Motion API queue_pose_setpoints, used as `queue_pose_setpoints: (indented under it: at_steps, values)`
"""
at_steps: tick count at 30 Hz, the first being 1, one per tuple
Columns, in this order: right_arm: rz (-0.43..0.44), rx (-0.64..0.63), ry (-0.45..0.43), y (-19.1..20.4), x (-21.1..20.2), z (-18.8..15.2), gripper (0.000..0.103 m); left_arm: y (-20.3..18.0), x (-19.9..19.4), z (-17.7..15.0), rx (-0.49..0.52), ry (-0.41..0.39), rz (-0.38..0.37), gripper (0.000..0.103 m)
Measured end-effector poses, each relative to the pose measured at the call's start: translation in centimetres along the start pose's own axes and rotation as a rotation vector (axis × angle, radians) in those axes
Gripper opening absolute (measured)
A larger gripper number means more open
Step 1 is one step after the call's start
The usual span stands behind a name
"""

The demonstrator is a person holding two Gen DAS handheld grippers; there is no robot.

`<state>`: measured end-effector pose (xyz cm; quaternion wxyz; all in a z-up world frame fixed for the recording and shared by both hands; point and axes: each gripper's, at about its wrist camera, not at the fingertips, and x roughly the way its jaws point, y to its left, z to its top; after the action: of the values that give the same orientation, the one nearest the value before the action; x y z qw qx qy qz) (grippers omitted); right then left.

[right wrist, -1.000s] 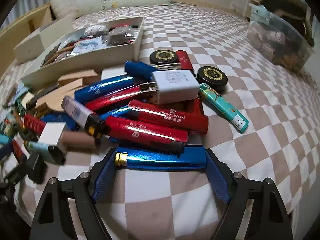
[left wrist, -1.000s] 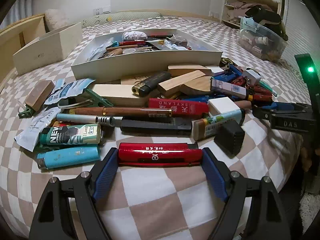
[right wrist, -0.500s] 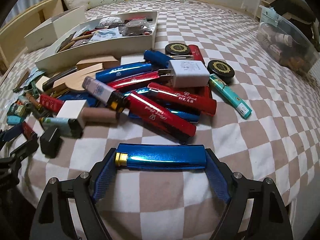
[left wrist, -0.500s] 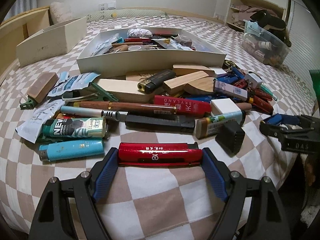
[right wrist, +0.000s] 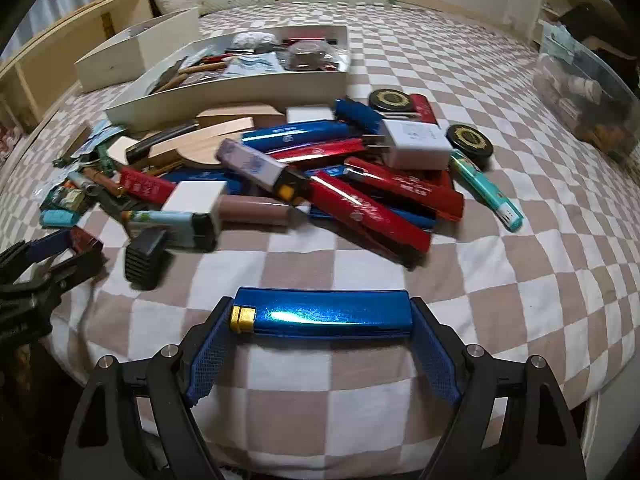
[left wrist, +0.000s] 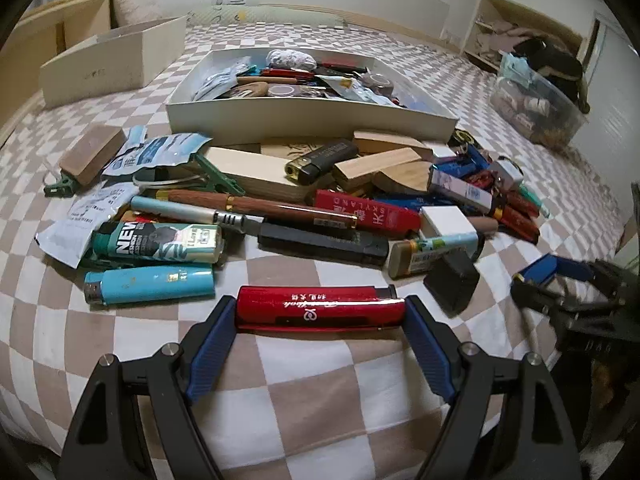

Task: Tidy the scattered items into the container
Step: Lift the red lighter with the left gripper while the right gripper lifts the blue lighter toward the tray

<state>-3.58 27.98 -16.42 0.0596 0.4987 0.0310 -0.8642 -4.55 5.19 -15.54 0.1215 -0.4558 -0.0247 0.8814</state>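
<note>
Blurred right gripper, tray contents half-hidden

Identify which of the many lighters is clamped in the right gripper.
The metallic blue lighter with the gold cap, held crosswise between the right gripper pads; the other blue ones lie in the pile.

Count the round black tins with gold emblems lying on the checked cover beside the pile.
2: one tin sits behind the pile near the white tray; the other tin is right of the white charger. More may be buried.
</note>
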Motion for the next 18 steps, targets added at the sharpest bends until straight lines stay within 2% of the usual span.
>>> queue_pose_setpoints:
  at_steps: [5,18]
  values:
    - [0.038,-0.007,-0.019,1.0,-0.4,0.6,0.084,0.5,-0.6,0.5,-0.025,-0.006,0.002,0.082]
    - [0.093,-0.025,-0.077,3.1,-1.7,4.1,0.084,0.6,-2.6,3.7,-0.003,-0.073,0.015,0.082]
